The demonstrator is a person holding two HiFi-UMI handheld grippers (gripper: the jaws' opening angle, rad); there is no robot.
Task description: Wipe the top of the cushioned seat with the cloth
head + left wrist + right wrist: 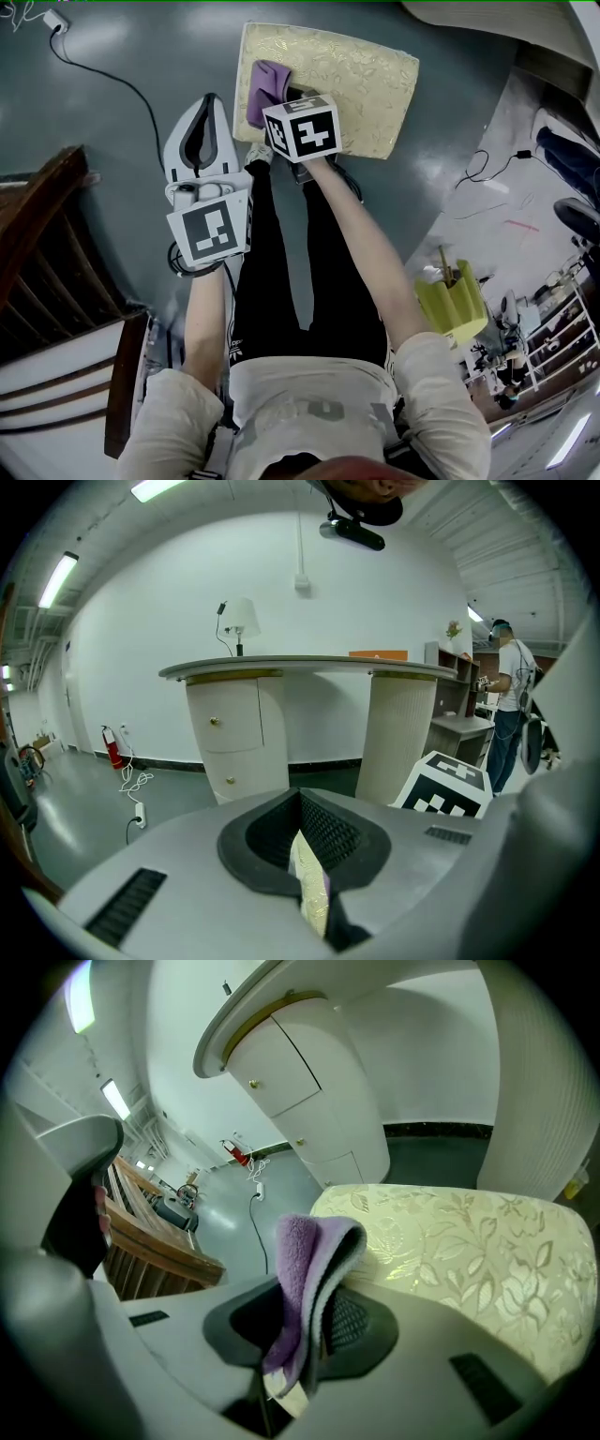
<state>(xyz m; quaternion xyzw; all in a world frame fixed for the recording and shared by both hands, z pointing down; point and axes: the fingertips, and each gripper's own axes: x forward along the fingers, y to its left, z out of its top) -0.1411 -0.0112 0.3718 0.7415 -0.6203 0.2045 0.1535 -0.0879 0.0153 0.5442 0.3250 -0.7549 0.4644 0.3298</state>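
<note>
The cushioned seat (361,80) has a cream and gold floral top and lies on the grey floor ahead of me. A purple cloth (265,86) rests on its left part, and my right gripper (281,105) is shut on it. In the right gripper view the cloth (305,1251) folds up out of the right gripper (305,1335), with the seat (469,1241) just beyond. My left gripper (208,101) hovers over the floor left of the seat, shut and holding nothing. In the left gripper view the left gripper (305,855) shows only a thin slit between its pads.
A dark wooden chair frame (56,281) stands at the left. A cable (103,70) runs across the floor at the upper left. A yellow-green bin (452,300) sits at the right. A white counter on round pillars (300,667) stands ahead, and a person (514,696) stands far right.
</note>
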